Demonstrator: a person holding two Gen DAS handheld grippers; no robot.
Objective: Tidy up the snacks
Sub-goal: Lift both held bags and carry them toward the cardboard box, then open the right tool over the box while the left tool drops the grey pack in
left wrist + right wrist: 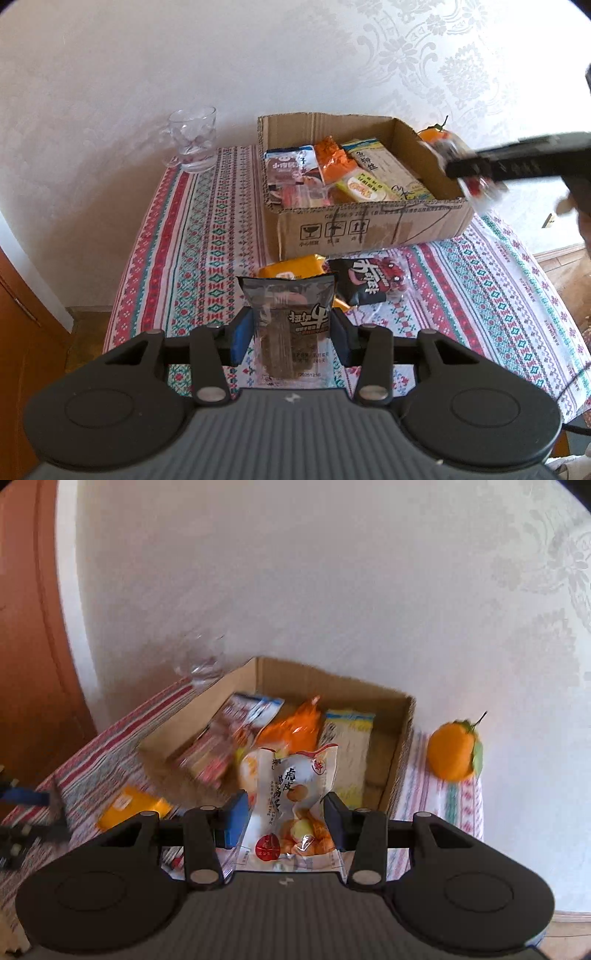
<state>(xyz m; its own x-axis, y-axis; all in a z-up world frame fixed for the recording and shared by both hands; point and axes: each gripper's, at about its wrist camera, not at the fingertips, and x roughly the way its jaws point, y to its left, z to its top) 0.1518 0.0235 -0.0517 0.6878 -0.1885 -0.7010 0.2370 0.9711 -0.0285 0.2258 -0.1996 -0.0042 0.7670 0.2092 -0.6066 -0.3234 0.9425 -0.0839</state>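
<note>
My left gripper (pixel 291 332) is shut on a dark clear-window beef jerky packet (pixel 291 325), held above the patterned table in front of the cardboard box (pixel 369 225). My right gripper (pixel 284 812) is shut on a white packet of orange-brown eggs (pixel 291 797), held over the box's (pixel 391 786) near right corner; it shows blurred in the left wrist view (pixel 476 173). Several snack packets (pixel 332 170) lie inside the box. An orange packet (pixel 295 267) and a black-red packet (pixel 369 282) lie on the table before the box.
A glass mug (pixel 194 140) stands at the table's back left. An orange fruit (pixel 452 755) with a leaf sits right of the box by the wall. A brown wooden door (pixel 33 627) is at left. The tablecloth (pixel 184 240) covers the table.
</note>
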